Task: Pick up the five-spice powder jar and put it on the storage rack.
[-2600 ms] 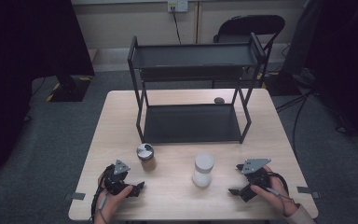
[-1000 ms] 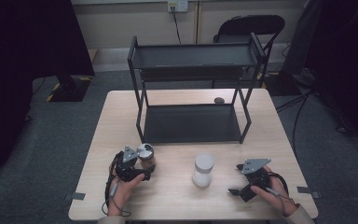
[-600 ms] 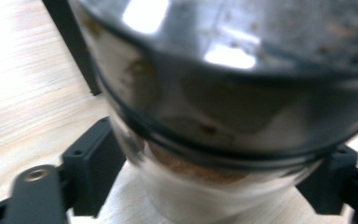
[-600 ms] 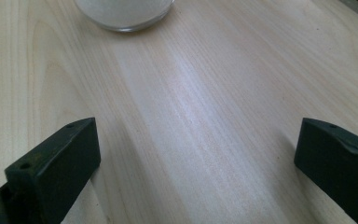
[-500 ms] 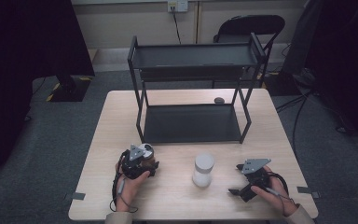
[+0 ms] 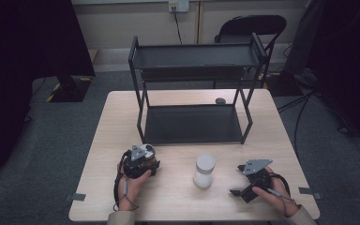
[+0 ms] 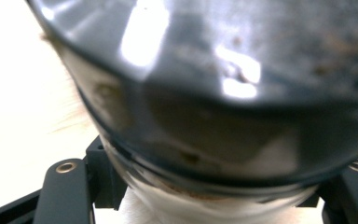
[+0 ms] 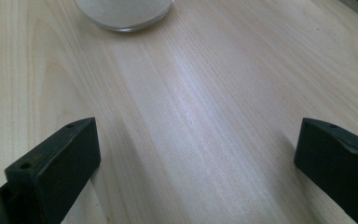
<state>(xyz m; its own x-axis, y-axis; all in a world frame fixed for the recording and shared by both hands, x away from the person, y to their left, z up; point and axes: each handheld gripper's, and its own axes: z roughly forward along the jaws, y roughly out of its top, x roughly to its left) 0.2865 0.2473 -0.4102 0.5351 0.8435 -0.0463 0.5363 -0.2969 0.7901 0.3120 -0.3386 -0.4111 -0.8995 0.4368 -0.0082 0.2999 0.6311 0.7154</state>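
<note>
- Now the brown jar [image 7: 205, 140], dark-lidded, stands on the worktop [image 6: 103, 154] near its front left, before the black shelf rack [image 6: 194, 124].
- Its jaws having just been closing, the left gripper [image 6: 143, 161] is clamped round the jar's body below the lid.
- By my reading, the grasp is made; lifting it straight up, probably towards the rack, comes next.
- Further right stands a white jar [image 6: 204, 169]; the right gripper [image 6: 243, 187] rests spread wide, holding nothing.

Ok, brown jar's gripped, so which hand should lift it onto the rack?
Left, I'd say. The left gripper is already shut on the brown jar, just in front of the rack. The right gripper sits open on the table, beyond the white jar.
</note>
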